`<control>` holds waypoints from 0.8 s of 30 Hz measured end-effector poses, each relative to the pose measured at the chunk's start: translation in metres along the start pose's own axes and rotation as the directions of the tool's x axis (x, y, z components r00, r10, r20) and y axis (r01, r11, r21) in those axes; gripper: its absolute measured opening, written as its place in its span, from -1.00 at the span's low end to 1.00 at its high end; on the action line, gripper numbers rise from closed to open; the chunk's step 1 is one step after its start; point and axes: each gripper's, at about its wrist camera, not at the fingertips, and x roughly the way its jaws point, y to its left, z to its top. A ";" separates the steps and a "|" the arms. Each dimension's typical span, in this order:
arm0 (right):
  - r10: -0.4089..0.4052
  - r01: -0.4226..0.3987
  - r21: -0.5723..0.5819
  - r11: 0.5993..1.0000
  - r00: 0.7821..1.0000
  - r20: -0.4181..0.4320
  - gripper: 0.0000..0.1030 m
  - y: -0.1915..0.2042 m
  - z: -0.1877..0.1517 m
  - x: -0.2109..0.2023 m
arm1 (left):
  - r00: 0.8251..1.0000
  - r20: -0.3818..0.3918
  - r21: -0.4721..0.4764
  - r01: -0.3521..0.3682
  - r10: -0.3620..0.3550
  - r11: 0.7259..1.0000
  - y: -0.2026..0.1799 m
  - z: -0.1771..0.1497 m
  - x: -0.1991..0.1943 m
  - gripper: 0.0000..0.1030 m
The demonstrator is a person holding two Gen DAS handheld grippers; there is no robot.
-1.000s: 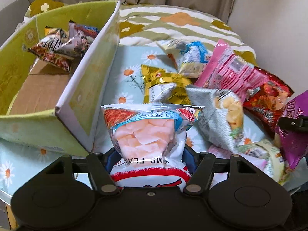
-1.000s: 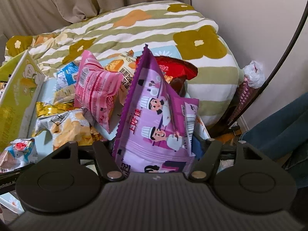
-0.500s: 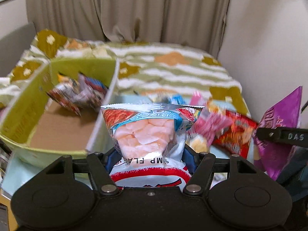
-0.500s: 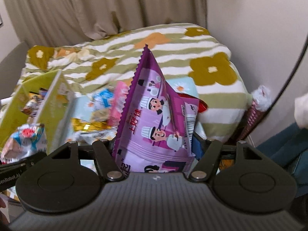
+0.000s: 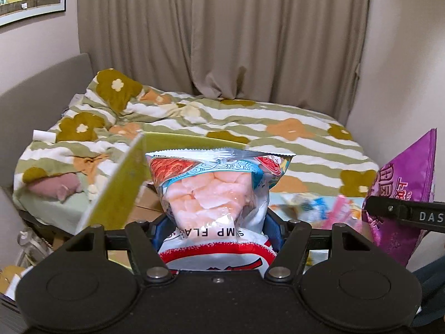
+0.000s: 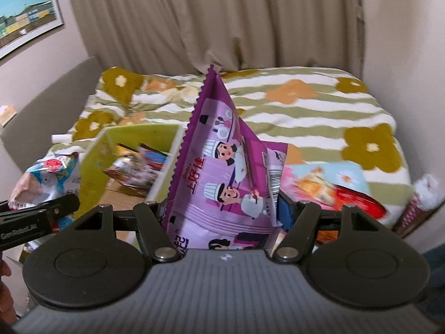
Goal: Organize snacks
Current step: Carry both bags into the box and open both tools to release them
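Observation:
My left gripper [image 5: 218,222] is shut on a white shrimp-chip bag [image 5: 214,189] with pink chips showing, held up above the green cardboard box [image 5: 122,192]. My right gripper [image 6: 222,217] is shut on a purple snack bag [image 6: 222,167] with cartoon chefs, held up right of the box [image 6: 91,172]. The purple bag also shows at the right of the left wrist view [image 5: 403,194]. The shrimp-chip bag shows at the left of the right wrist view [image 6: 47,178]. Several snack packets [image 6: 136,167] lie in the box.
More snack bags [image 6: 333,192] lie on a daisy-print cloth [image 6: 347,175] right of the box. A bed with a striped flower duvet [image 5: 222,122] lies behind. Curtains [image 5: 222,33] and walls close the back and right.
Both grippers have lifted their bags well above the snack pile and tilted up toward the bed and curtains. The left one has moved over the box.

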 end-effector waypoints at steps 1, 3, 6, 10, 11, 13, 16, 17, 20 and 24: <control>0.010 -0.010 0.000 1.000 1.000 -0.001 0.61 0.012 0.003 0.006 | 1.000 -0.002 0.003 -0.005 0.005 1.000 0.010 0.004 0.004 0.36; 0.027 -0.027 -0.002 1.000 1.000 -0.005 0.61 0.037 0.009 0.018 | 1.000 -0.012 0.018 -0.018 0.018 1.000 0.029 0.012 0.015 0.36; 0.041 -0.041 -0.011 0.999 0.999 -0.019 0.61 0.068 0.015 0.039 | 0.999 -0.038 0.035 -0.018 0.020 0.999 0.054 0.020 0.036 0.37; 0.052 -0.052 -0.004 0.999 0.998 -0.048 0.61 0.103 0.023 0.072 | 0.996 -0.093 0.058 0.011 -0.005 0.998 0.084 0.024 0.075 0.37; 0.048 -0.049 -0.005 0.999 0.997 -0.054 0.61 0.109 0.024 0.078 | 0.994 -0.105 0.066 0.021 -0.014 0.998 0.088 0.024 0.083 0.37; 0.043 -0.043 -0.005 0.999 0.997 -0.071 0.61 0.121 0.024 0.094 | 0.990 -0.136 0.089 0.044 -0.032 0.995 0.097 0.022 0.103 0.37; 0.032 -0.031 0.009 0.999 0.994 -0.101 0.61 0.132 0.022 0.119 | 0.981 -0.184 0.114 0.079 -0.057 0.990 0.104 0.014 0.128 0.37; 0.028 -0.027 0.013 1.000 0.994 -0.110 0.61 0.133 0.021 0.125 | 0.978 -0.201 0.125 0.089 -0.063 0.988 0.105 0.011 0.135 0.37; 0.019 -0.017 0.019 1.000 0.990 -0.138 0.61 0.139 0.018 0.141 | 0.966 -0.248 0.156 0.116 -0.075 0.981 0.107 0.004 0.150 0.48; 0.021 -0.017 0.023 1.000 0.986 -0.164 0.61 0.140 0.014 0.152 | 0.971 -0.229 0.182 0.108 -0.065 0.977 0.110 -0.003 0.150 1.00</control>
